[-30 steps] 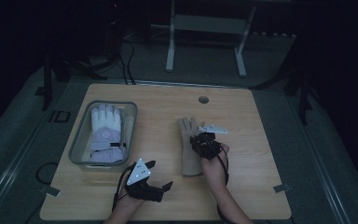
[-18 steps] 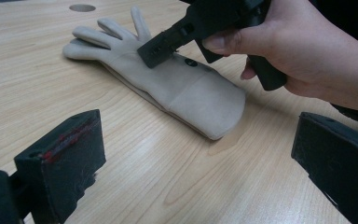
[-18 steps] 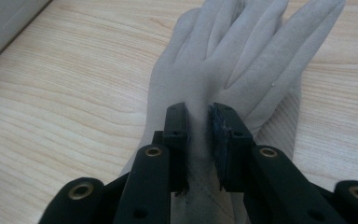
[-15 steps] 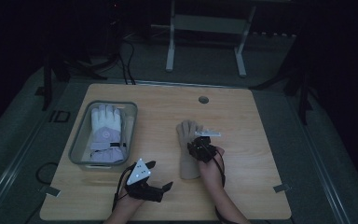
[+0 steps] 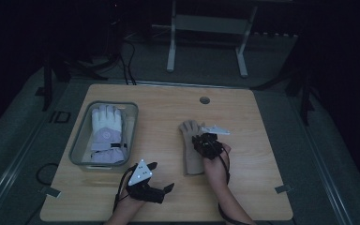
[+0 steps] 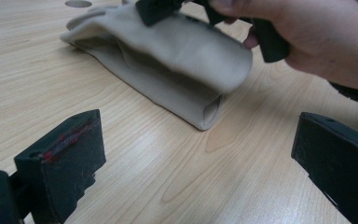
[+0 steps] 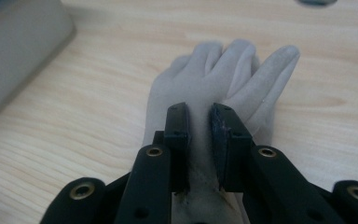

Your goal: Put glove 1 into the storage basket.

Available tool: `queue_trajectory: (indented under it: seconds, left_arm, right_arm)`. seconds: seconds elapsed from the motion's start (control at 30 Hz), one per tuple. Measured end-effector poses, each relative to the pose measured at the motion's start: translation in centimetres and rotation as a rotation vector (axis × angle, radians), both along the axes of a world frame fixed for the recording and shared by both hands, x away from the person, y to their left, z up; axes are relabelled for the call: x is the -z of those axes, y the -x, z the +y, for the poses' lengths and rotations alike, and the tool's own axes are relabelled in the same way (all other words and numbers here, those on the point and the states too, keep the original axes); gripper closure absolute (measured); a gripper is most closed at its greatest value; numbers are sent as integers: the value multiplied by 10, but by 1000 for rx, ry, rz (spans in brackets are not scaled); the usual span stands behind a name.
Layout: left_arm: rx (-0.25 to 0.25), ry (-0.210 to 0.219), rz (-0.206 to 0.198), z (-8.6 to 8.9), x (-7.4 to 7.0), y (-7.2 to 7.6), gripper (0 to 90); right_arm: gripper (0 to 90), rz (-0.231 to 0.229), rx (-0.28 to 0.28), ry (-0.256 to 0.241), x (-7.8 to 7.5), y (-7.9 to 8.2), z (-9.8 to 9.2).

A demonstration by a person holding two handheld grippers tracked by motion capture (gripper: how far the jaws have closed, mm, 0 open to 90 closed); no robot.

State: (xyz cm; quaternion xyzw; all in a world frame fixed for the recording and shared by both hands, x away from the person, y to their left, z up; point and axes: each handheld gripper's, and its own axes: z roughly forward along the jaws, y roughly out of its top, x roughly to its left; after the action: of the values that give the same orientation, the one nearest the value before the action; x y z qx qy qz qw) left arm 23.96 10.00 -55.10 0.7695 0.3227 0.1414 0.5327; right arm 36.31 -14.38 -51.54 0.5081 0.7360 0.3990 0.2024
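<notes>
R gripper (image 7: pixel 199 122): has slid down beige glove (image 5: pixel 191 145) toward cuff, jaws now pinching a fold; lift looks next.
L gripper (image 5: pixel 146 183): jaws wide, idle near glove cuff.
Bin (image 5: pixel 77 145): left of glove, white glove (image 5: pixel 106 132) inside.

The beige glove (image 5: pixel 191 145) lies flat on the counter (image 5: pixel 262 154), fingers pointing away from the person and its open cuff toward them. A fold of fabric on its back is pinched up between the right tongs (image 7: pixel 199 140).

Floor marking (image 5: pixel 59 116) beside the table perhaps reads "ID".
</notes>
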Motion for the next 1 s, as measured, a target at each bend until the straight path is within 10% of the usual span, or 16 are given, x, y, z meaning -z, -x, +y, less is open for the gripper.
queue_trajectory:
  seconds: [0.7, 1.0]
  left_arm:
    - [3, -4, 3, -1, 0, 0, 29]
    - [7, -8, 16, -3, 1, -2, 29]
  right_arm:
    - [714, 66, 21, 40, 35, -10, 6]
    - [417, 26, -76, 52, 19, -10, -7]
